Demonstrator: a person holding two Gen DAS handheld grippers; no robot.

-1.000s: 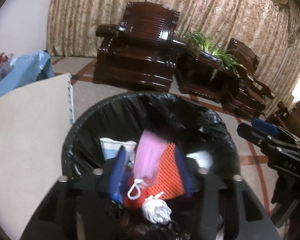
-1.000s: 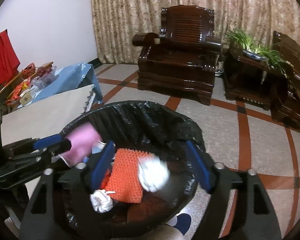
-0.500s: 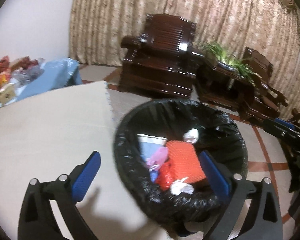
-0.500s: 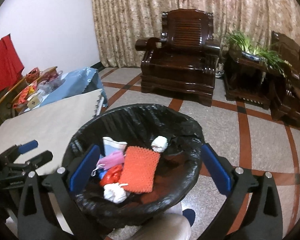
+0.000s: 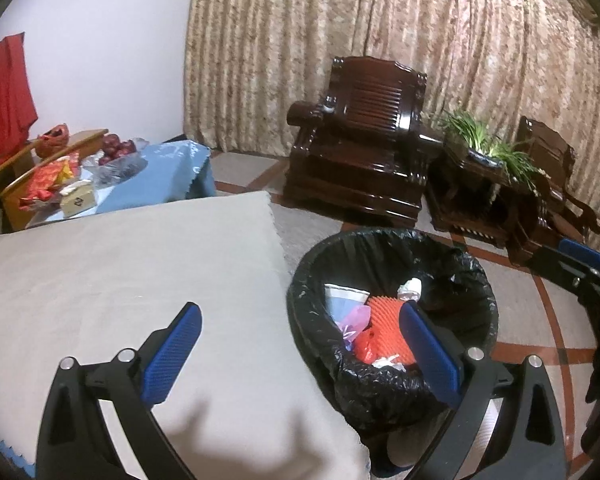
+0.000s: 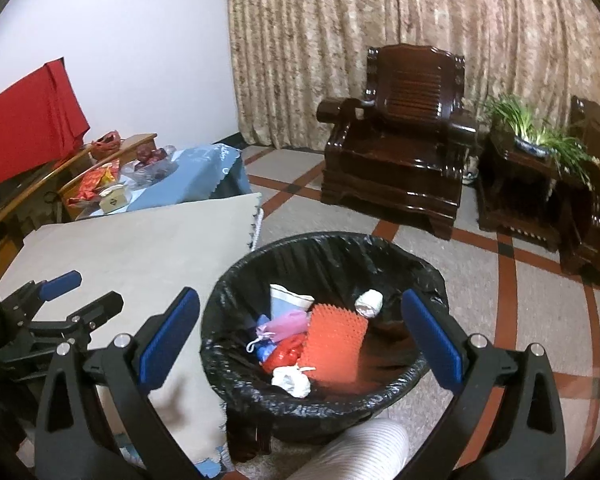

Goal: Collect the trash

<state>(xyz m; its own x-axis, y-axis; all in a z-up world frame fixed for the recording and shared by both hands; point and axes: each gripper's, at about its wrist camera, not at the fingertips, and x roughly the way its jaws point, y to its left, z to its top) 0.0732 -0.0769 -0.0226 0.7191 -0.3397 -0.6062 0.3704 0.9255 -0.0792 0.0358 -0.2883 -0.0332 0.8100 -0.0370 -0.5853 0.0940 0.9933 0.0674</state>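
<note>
Trash [image 6: 334, 344] (nubby orange mat, crumpled paper) fills glossy bin liner [image 6: 332, 256].

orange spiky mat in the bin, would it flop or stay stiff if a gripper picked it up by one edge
The orange spiky mat probably bends somewhat: it looks like thin rubbery sheet, though here it lies fairly flat, propped on other trash in the black-lined bin. Likely light for its size. Its nubbed surface should give the pads decent hold, so slipping seems unlikely.

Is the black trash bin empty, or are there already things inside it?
Not empty. The trash bin holds an orange mat, a paper cup and crumpled tissues.
</note>
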